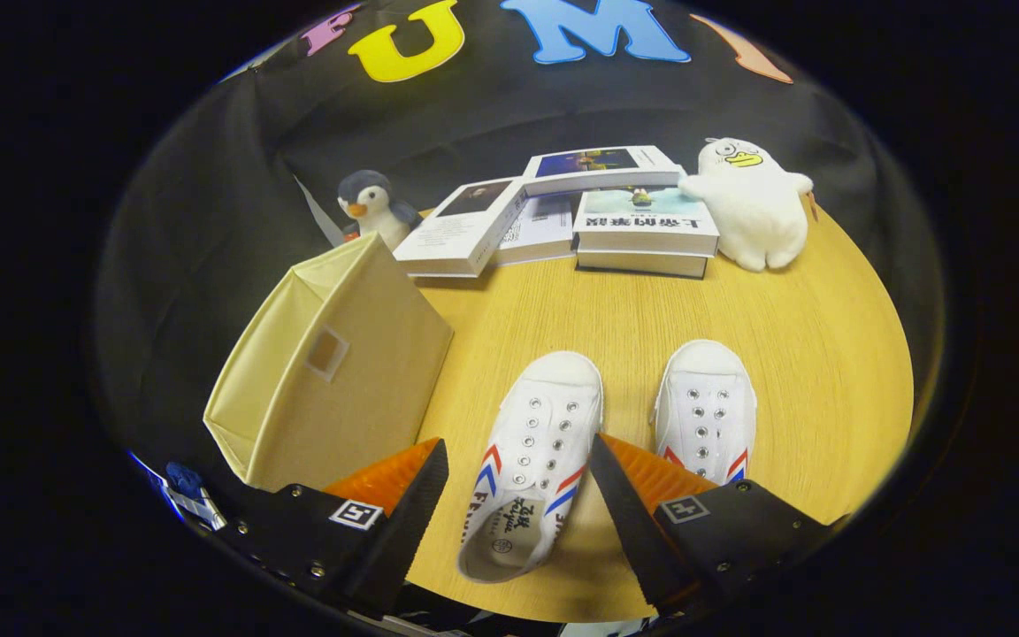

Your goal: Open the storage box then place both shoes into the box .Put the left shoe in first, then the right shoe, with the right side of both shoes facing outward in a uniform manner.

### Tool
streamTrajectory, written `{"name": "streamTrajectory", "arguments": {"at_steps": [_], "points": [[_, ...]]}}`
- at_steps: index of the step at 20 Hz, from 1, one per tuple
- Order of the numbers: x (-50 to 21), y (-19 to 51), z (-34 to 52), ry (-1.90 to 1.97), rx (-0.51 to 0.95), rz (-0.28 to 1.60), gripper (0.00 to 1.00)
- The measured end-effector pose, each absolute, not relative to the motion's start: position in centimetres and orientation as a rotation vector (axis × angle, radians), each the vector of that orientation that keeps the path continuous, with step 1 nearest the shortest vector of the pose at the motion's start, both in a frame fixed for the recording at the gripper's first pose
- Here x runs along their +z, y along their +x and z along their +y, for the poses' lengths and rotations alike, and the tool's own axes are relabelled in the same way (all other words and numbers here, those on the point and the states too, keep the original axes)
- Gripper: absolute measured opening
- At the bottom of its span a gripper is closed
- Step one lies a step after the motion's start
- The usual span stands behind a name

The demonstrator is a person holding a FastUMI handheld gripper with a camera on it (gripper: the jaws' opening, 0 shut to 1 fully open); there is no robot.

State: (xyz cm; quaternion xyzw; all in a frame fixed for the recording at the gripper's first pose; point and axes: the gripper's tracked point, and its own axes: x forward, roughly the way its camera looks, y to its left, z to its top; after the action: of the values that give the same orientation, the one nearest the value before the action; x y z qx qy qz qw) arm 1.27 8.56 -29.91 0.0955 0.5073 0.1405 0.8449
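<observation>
- We see the gripper (pixel 518 460) held above the near part of a round wooden table (pixel 828 354), and its two fingers (pixel 417 495) are spread wide apart.
- Between the fingers lies the left shoe (pixel 532 460). It is white with red and blue stripes on the sides, the toe points to the far side and the heel opening is near. The fingers stand on each side of it, but we cannot tell if they touch it, and they are not pressing on it.
- The right shoe (pixel 706 411) lies just beside the first one, on its right, also with the toe to the far side. Its near part is hidden behind the right finger.
- The two shoes are almost parallel, with a narrow strip of table between them.
- The box (pixel 333 372) stands at the left of the shoes, near the left edge of the table. It is of pale yellow cloth, it has a small label pocket on the side that faces us, and the top looks folded to a ridge, so it seems closed.
- On the far side of the table we see some books (pixel 642 234), lying flat and partly one over another.
- A toy penguin (pixel 372 208) stands to the left of the books, behind the box.
- A white toy duck (pixel 753 208) stands to the right of the books and touches them.
</observation>
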Motion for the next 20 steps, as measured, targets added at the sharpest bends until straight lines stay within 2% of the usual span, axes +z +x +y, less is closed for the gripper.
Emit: {"name": "streamTrajectory", "arguments": {"at_steps": [11, 12, 14, 17, 20], "points": [[-34.4, -0.1, 7.2, 0.386, 0.195, 1.208, 0.96], [-34.5, -0.2, 7.0, 0.405, 0.187, 1.213, 0.82], [-35.0, -0.2, 6.7, 0.425, 0.175, 1.225, 0.78], [-36.0, -0.4, 6.4, 0.422, 0.154, 1.25, 0.6], [-36.3, -0.4, 6.5, 0.417, 0.147, 1.266, 0.56]]}}
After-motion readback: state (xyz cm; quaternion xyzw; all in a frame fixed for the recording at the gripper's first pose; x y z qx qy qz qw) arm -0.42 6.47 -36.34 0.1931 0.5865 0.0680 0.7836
